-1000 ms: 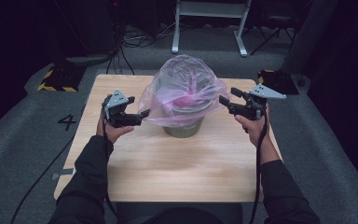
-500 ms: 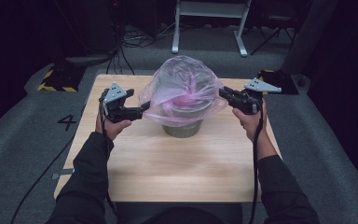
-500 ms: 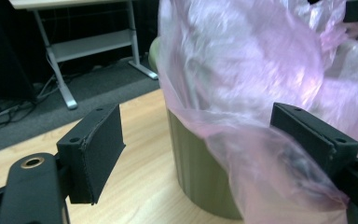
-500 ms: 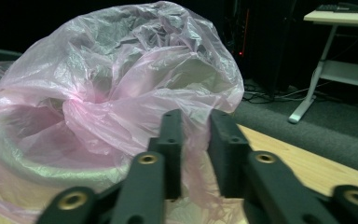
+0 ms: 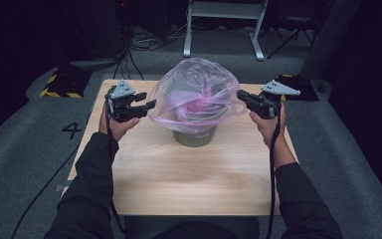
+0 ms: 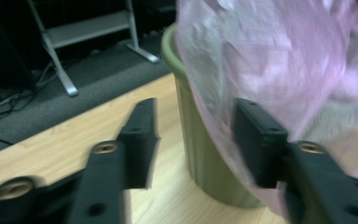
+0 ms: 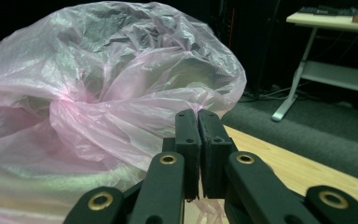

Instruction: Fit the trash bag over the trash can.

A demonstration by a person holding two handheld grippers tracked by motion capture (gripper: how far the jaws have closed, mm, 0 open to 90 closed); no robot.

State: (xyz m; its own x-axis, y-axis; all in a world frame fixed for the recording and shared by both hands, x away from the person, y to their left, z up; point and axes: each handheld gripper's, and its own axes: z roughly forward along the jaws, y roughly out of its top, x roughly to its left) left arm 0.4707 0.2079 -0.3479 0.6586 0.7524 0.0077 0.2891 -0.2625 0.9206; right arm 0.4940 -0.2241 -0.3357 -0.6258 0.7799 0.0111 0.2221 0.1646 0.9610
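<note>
A green bin (image 5: 195, 135) stands mid-table (image 5: 179, 179), draped in a puffed pink bag (image 5: 196, 94). Left of the bin, the left gripper (image 5: 146, 106) gapes wide — one jaw against the bag's skirt, the other clear. Right of it, the right gripper (image 5: 242, 95) is pressed together, seemingly pinching the bag's edge. Behind the bin, a metal stand (image 5: 224, 25).
</note>
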